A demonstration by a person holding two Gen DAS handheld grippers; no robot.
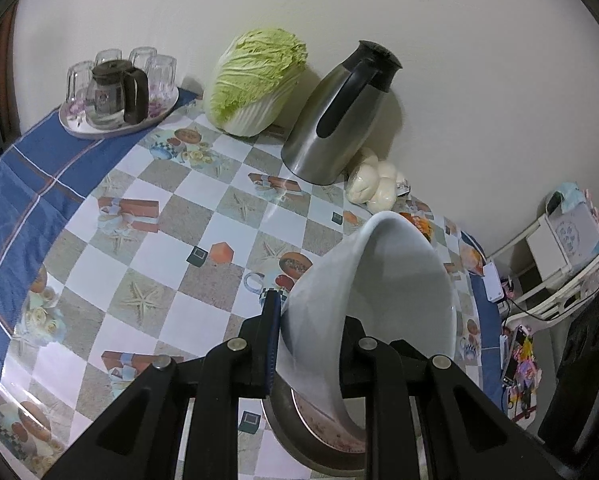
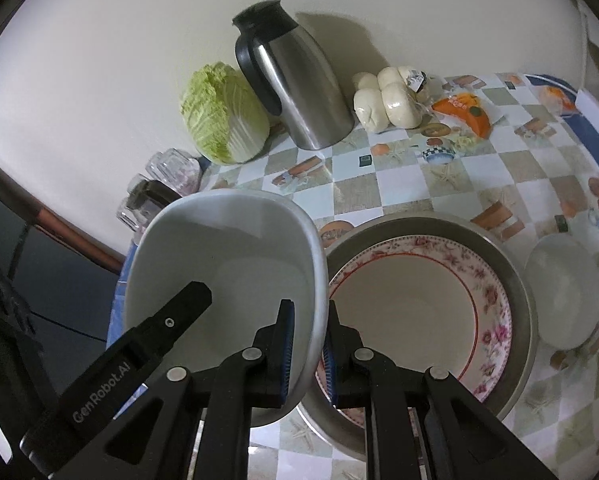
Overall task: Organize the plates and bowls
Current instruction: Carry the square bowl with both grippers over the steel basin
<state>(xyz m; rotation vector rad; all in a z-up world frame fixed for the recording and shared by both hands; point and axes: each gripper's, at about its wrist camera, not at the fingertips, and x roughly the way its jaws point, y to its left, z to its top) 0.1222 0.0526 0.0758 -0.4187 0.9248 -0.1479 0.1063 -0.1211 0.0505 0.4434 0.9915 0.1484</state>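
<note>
Both grippers hold one white square bowl (image 2: pixel 235 264) by its rim, lifted and tilted above the table. My right gripper (image 2: pixel 309 320) is shut on the bowl's right wall. My left gripper (image 1: pixel 311 312) is shut on the opposite wall of the bowl (image 1: pixel 379 280); one of its fingers (image 2: pixel 179 312) shows inside the bowl in the right wrist view. Just right of the bowl a floral-rimmed plate (image 2: pixel 419 304) lies in a metal basin (image 2: pixel 519 280). A small white bowl (image 2: pixel 563 296) sits upside down to the basin's right.
On the checked tablecloth by the wall stand a steel jug (image 2: pixel 295 88), a napa cabbage (image 2: pixel 223 116), a bag of buns (image 2: pixel 383 100) and an orange packet (image 2: pixel 465 112). A tray with glasses and a glass pot (image 1: pixel 115 92) is at the far left corner.
</note>
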